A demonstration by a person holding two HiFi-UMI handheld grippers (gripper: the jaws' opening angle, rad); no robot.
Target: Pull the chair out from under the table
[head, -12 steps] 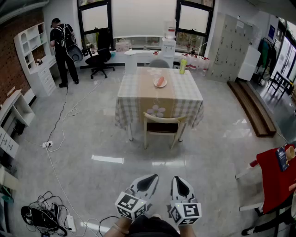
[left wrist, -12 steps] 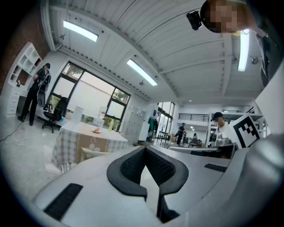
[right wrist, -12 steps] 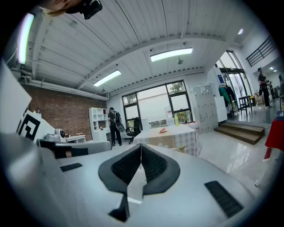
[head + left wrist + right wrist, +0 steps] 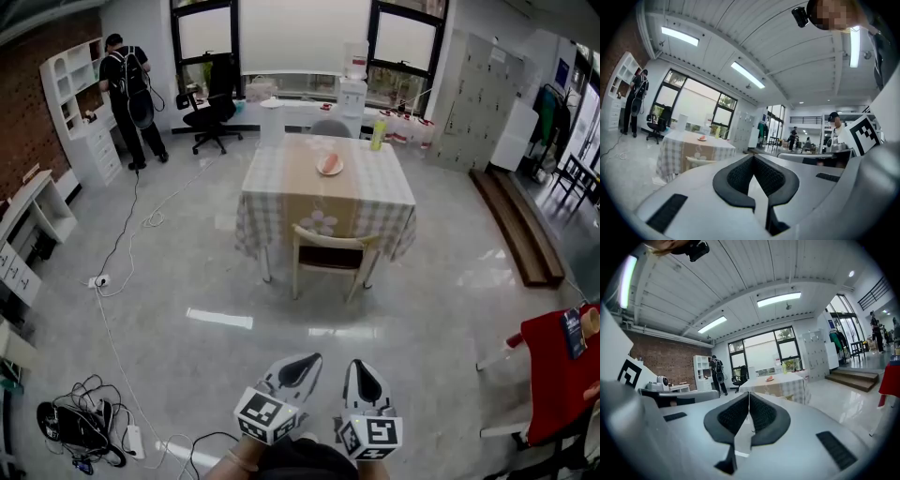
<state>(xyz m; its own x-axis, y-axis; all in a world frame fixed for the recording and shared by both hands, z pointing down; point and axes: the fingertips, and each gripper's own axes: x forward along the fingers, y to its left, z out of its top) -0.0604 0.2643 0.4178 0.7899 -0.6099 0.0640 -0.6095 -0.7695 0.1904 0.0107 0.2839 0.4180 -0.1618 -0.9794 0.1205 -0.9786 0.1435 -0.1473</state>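
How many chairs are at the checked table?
2. A cream chair tucked under the near side, and a grey chair at the far side, mostly hidden by the table.

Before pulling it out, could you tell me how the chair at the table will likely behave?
The chair looks slim-framed and rigid, so probably light. On the glossy floor it should slide easily. Pulled by its backrest, it might tip backward.

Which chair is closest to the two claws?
The cream wooden chair tucked under the near side of the checked table. The grey chair sits behind the table, and the black office chair is farthest away.
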